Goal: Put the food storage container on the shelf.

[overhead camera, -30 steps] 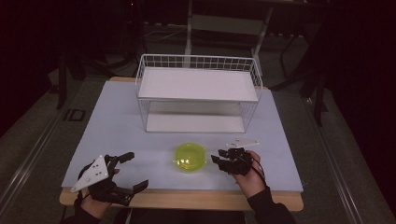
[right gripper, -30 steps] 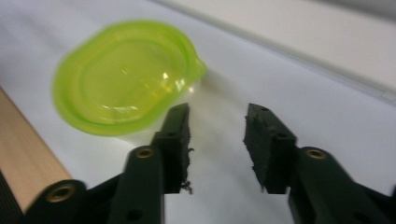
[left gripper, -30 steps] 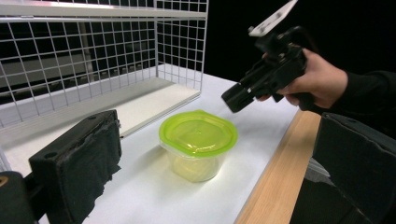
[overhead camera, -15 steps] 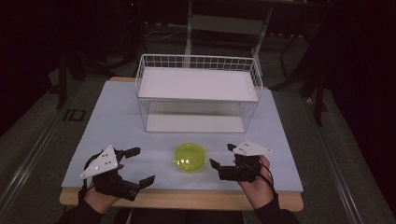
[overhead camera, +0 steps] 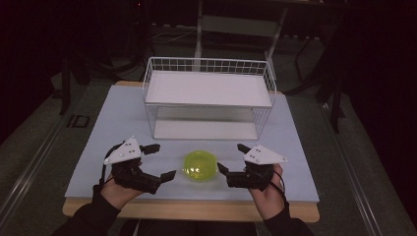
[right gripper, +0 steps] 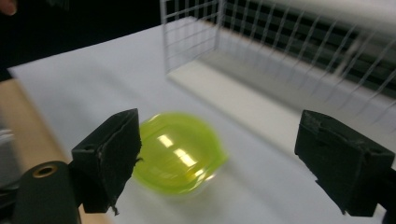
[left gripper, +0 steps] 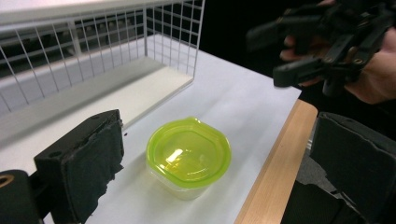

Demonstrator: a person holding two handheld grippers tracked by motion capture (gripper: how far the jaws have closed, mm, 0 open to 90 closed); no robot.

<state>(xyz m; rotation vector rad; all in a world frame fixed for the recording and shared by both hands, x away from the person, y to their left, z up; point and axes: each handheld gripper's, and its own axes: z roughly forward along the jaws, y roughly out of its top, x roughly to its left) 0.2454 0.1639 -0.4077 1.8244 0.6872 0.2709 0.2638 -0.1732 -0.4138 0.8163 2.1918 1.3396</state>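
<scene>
We saw the lime-green lidded container (overhead camera: 200,166) standing on the table (overhead camera: 123,118), near its front edge, in front of the white wire rack (overhead camera: 206,98). The left hand-held gripper (overhead camera: 156,162) and the right hand-held gripper (overhead camera: 232,158) were both wide open and empty, one on each side of it. To grasp well, we judged that one gripper should come in level and close on the container's walls under the lid rim.

This looks like a lab or recording studio rather than a home: across the middle of the frame a table (overhead camera: 123,123) with a pale sheet over a wooden edge stands alone on grey flooring, everything around it is dark, metal stand legs (overhead camera: 199,29) and loose cables (overhead camera: 305,86) show along the top, and a white wire shelf rack (overhead camera: 209,98) sits at upper centre like a staged prop
</scene>
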